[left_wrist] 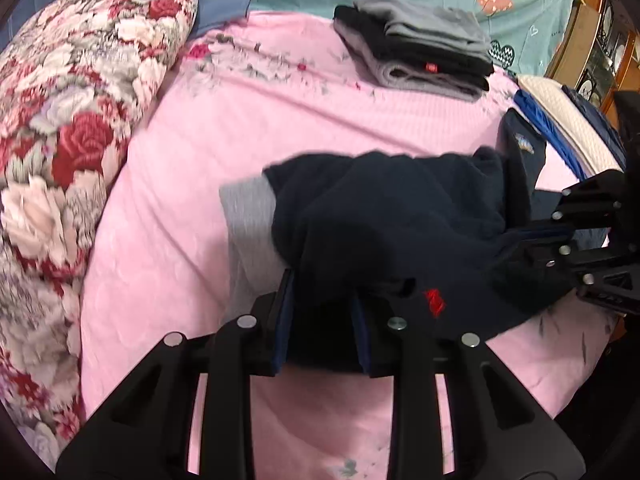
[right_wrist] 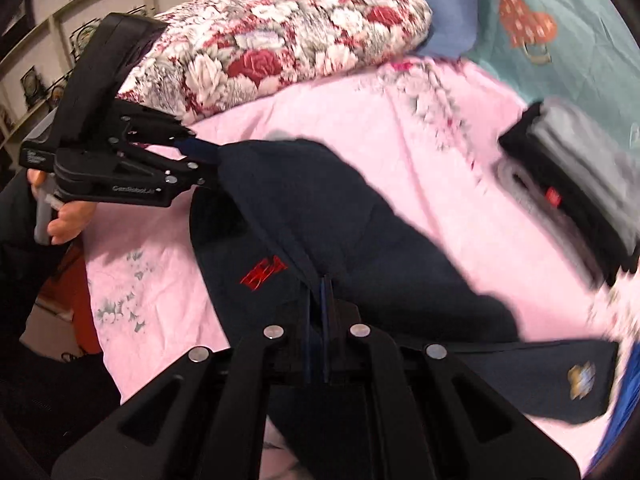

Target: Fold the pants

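Pants (left_wrist: 384, 216) — dark navy, with a red embroidered mark and a grey lining showing at one end — hang bunched between your two grippers over the pink sheet (left_wrist: 192, 208), part lifted and part trailing on the bed. Around them you have the floral quilt (left_wrist: 60, 128) to one side, a stack of folded clothes (left_wrist: 416, 48) at the far end, and another navy garment (right_wrist: 560, 384) lying just beside the pants on the right.

You look to be partway through carrying one end over the other. To do it well, keep both grips level and the held edge taut between them, so the fabric lays down flat rather than in the lump it forms now. Aim the edge squarely over the lower layer, and steer clear of the neighbouring garment so it does not get dragged in.

Your left gripper (left_wrist: 322, 316) has its pads apart to a moderate width, with a thick bundle of cloth filling the gap — clamped on the pants. Your right gripper (right_wrist: 318, 308) has its pads nearly together, pinching a thin ridge of the same fabric beside the red mark. The blur suggests motion, so ease off before you lay it down.
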